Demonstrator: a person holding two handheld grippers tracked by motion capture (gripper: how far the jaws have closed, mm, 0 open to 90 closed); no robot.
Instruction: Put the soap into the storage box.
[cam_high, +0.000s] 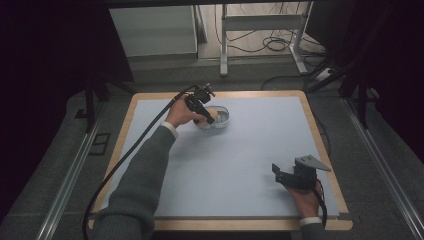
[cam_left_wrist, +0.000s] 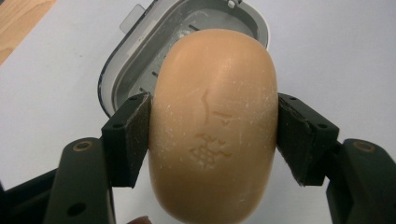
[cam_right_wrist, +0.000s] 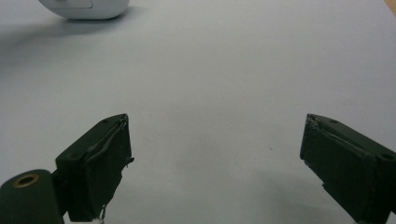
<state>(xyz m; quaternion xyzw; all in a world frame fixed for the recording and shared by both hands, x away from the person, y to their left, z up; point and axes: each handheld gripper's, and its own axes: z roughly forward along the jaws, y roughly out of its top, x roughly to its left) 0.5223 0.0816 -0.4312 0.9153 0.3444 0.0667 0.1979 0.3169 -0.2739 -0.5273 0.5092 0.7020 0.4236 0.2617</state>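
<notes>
Soap bar (cam_left_wrist: 212, 126) pinched firm in the left gripper (cam_left_wrist: 212, 135) jaws, poised over the open soap dish (cam_left_wrist: 140, 60) at upper centre, not set down yet, while the right gripper (cam_right_wrist: 215, 163) waits, jaws spread.

Pale blue mat (cam_high: 240, 165) on wooden table (cam_high: 320, 130); white frame (cam_high: 260, 30), cables (cam_high: 277, 45) on floor beyond.

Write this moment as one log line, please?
left tool: shut on soap | soap: over open soap dish | right tool: open, nothing between jaws, above mat
</notes>
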